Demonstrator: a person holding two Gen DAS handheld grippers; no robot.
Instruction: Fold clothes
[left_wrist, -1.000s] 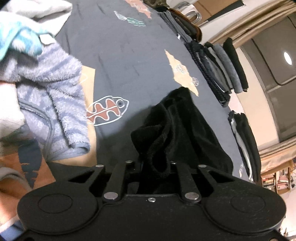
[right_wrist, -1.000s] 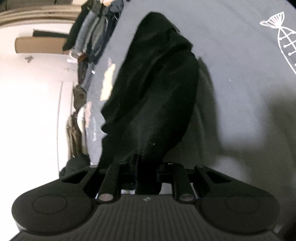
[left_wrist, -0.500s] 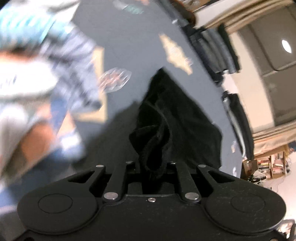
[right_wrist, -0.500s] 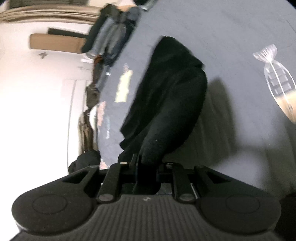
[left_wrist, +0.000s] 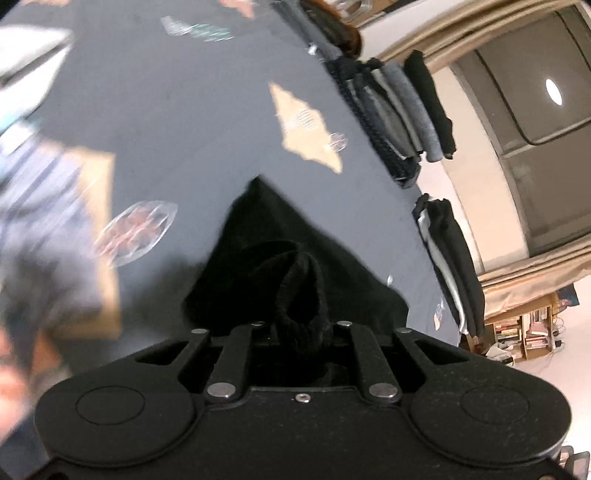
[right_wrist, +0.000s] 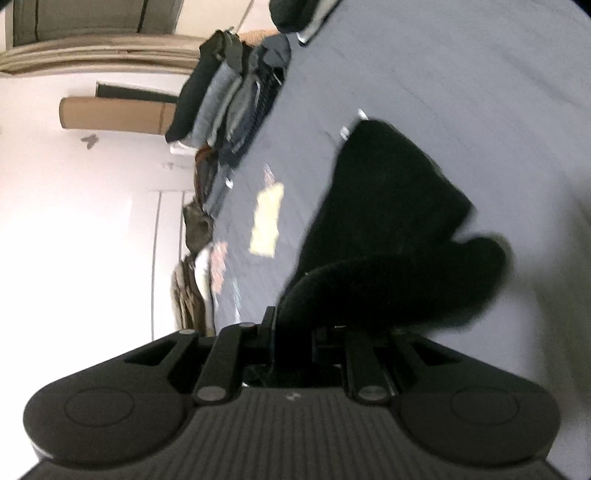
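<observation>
1. The left gripper (left_wrist: 301, 328) is clamped on a bunched, ribbed edge of a black garment (left_wrist: 295, 258), which fans out from its jaws into a peak over a dark grey bedspread (left_wrist: 192, 122) printed with tan and leaf-shaped motifs.

2. The right gripper (right_wrist: 295, 332) is likewise clenched on the black garment (right_wrist: 388, 221); a thick fold rises from between its fingers and curls to the right, while the rest of the cloth lies or hangs against the bedspread (right_wrist: 461, 74). The pictures do not show whether it touches.

3. A stack of folded clothes (left_wrist: 399, 110) in black, grey and dark blue stands along the bedspread's far edge, with a second, mostly black folded stack (left_wrist: 450, 258) nearer the left camera on the same edge.

4. In the right wrist view the folded stack (right_wrist: 221, 107) sits at the edge beside a pale wall.

5. At the left edge of the left wrist view, a blurred heap of pale striped laundry (left_wrist: 33, 184) lies on the bedspread, well apart from the black garment.
</observation>
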